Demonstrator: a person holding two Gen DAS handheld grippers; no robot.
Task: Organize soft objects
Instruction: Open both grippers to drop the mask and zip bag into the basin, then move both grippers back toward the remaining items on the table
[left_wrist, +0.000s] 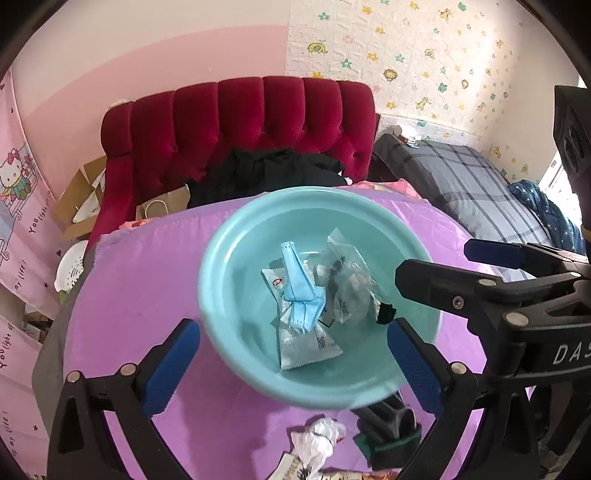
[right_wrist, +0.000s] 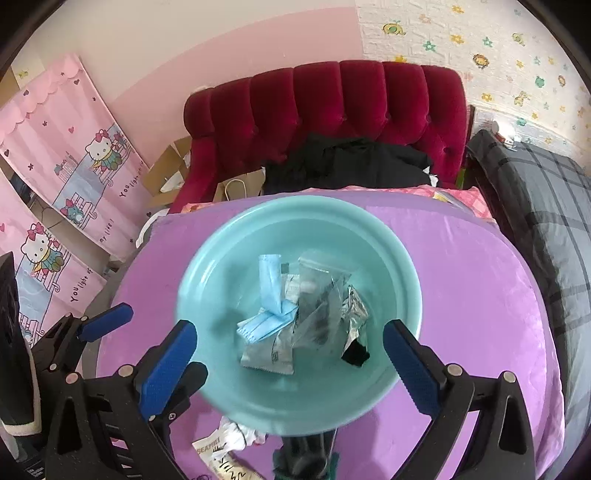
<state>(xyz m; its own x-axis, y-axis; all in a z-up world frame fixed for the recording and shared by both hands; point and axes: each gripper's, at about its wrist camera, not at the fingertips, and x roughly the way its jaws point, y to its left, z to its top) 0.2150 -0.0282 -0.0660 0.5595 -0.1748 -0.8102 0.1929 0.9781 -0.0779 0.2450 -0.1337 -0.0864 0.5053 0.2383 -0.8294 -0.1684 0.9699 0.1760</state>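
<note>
A teal plastic basin (left_wrist: 236, 236) (right_wrist: 207, 266) sits on a purple cloth. In it lie a blue face mask (left_wrist: 299, 291) (right_wrist: 269, 306), a silver sachet (left_wrist: 306, 343) (right_wrist: 266, 358) and crumpled clear plastic bags (left_wrist: 347, 284) (right_wrist: 325, 306) with a black scrap (right_wrist: 355, 355). My left gripper (left_wrist: 293, 354) is open and empty above the basin's near side. My right gripper (right_wrist: 290, 354) is open and empty over the basin; it also shows at the right of the left wrist view (left_wrist: 436, 266).
In front of the basin lie crumpled white wrappers (left_wrist: 317, 443) (right_wrist: 236, 439) and a dark folded item with a green edge (left_wrist: 388, 428) (right_wrist: 306, 458). Behind stand a red tufted headboard (left_wrist: 240, 122), black clothes (left_wrist: 273, 170), and a plaid bed (left_wrist: 465, 184).
</note>
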